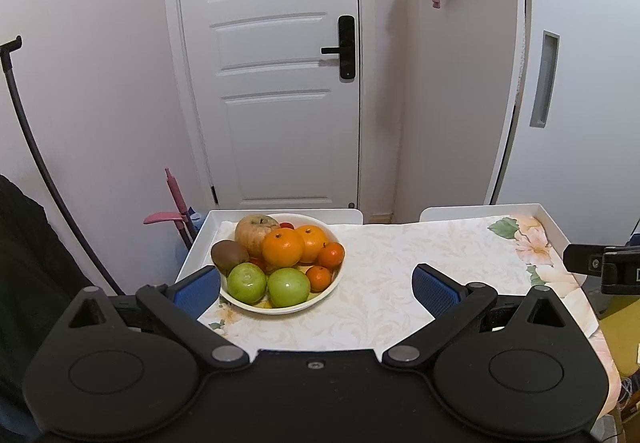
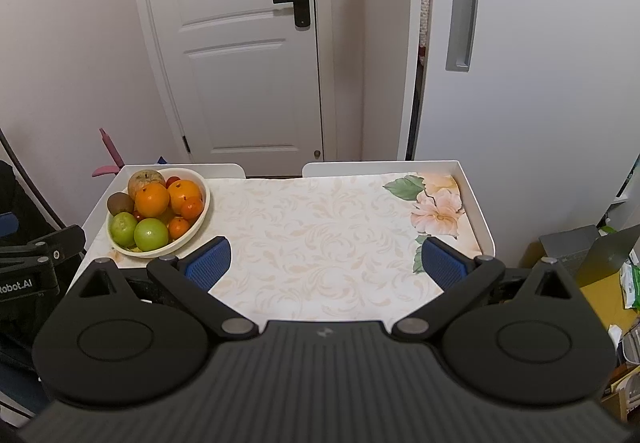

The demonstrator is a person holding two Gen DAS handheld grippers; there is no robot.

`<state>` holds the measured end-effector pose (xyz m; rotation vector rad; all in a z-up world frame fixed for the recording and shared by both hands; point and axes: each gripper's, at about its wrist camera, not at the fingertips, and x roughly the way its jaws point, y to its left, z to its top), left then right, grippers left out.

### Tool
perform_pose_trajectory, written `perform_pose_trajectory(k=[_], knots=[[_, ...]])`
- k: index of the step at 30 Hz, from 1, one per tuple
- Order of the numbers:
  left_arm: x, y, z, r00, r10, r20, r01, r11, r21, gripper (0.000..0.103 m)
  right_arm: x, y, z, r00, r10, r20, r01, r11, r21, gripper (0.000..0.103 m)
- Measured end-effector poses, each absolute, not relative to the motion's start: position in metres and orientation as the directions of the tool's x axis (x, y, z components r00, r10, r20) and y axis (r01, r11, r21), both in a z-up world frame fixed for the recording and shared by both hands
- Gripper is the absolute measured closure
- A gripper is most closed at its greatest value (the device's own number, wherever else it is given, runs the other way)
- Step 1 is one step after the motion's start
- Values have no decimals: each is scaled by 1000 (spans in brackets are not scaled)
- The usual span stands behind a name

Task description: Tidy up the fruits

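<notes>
Blue-padded fingers (image 1: pixel 434 289) of the left gripper (image 1: pixel 316 285) are gaping wide, holding nothing; the right gripper (image 2: pixel 324 263) is spreading equally wide and empty. Fruits are sitting piled in a white bowl (image 1: pixel 334 281) at the table's (image 2: pixel 320 235) far-left corner.

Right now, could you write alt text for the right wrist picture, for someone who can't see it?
A white bowl piled with oranges, green apples and a kiwi sits at the far left of a floral-clothed table. The right gripper hovers at the near edge, blue-padded jaws wide open and empty, facing a closed white door.
</notes>
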<state>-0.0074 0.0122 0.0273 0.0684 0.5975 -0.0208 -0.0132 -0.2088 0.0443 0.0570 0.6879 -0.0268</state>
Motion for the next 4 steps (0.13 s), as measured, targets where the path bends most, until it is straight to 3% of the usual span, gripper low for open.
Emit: perform_pose_trajectory(k=[4], knots=[[-9,14,28,832,-3,-555,40,998,55,0,-13,-208,44,774,-6,-634,41,998,42,0]])
